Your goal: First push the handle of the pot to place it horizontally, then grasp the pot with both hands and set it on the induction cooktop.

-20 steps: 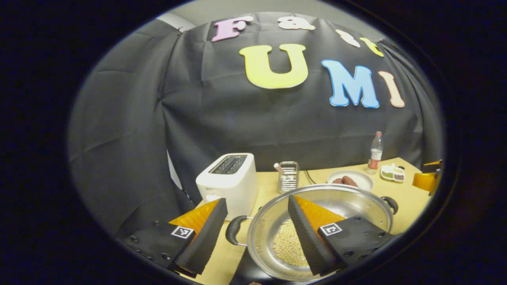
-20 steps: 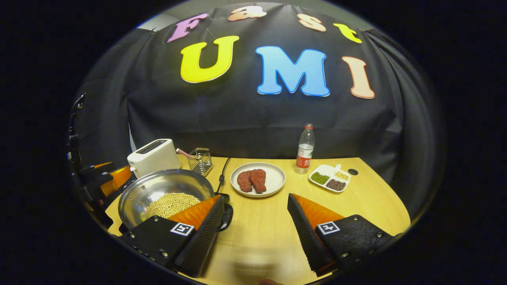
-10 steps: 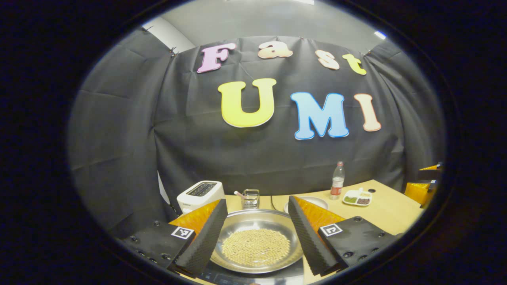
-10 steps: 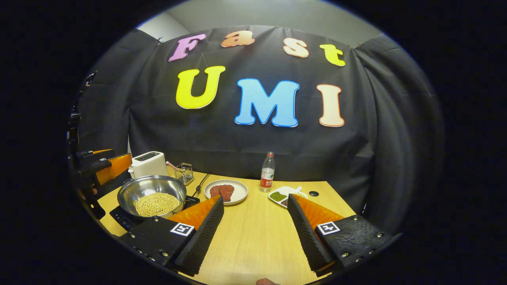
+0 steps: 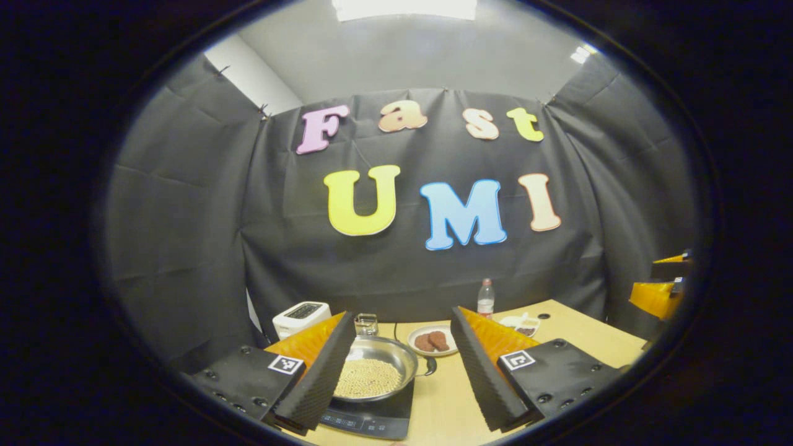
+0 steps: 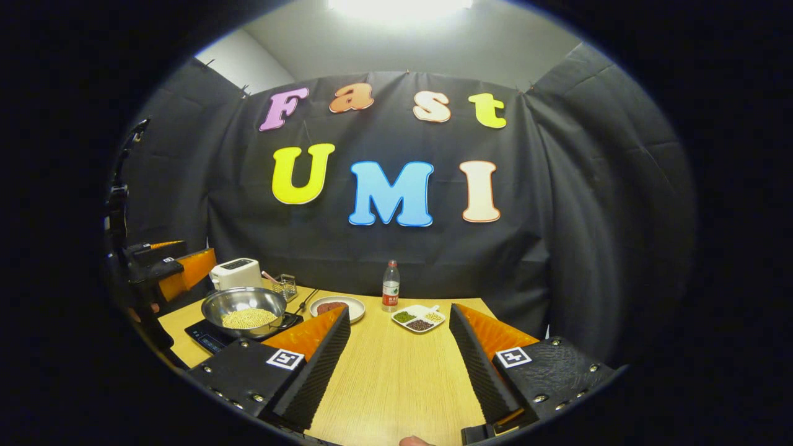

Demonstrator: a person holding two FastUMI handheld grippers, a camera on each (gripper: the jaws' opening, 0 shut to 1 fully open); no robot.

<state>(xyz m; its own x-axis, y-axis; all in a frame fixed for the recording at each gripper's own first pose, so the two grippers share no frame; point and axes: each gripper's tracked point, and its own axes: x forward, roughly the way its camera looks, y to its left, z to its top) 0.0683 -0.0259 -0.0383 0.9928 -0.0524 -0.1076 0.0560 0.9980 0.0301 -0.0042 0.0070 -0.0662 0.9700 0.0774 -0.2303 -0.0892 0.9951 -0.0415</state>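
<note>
A steel pot holding pale beans sits on the black induction cooktop; one dark side handle points right. My left gripper is open with nothing between its fingers, held back from the pot and above it. In the right gripper view the pot rests on the cooktop at the table's left. My right gripper is open and empty over the bare table, well to the right of the pot. The left gripper hangs beyond the pot's left side.
A white toaster and a wire holder stand behind the pot. A plate of meat, a bottle and a divided dish sit along the back of the wooden table.
Both grippers have drawn back and risen away from the pot, which now looks smaller. The pot stays on the cooktop. Both grippers stay open.
</note>
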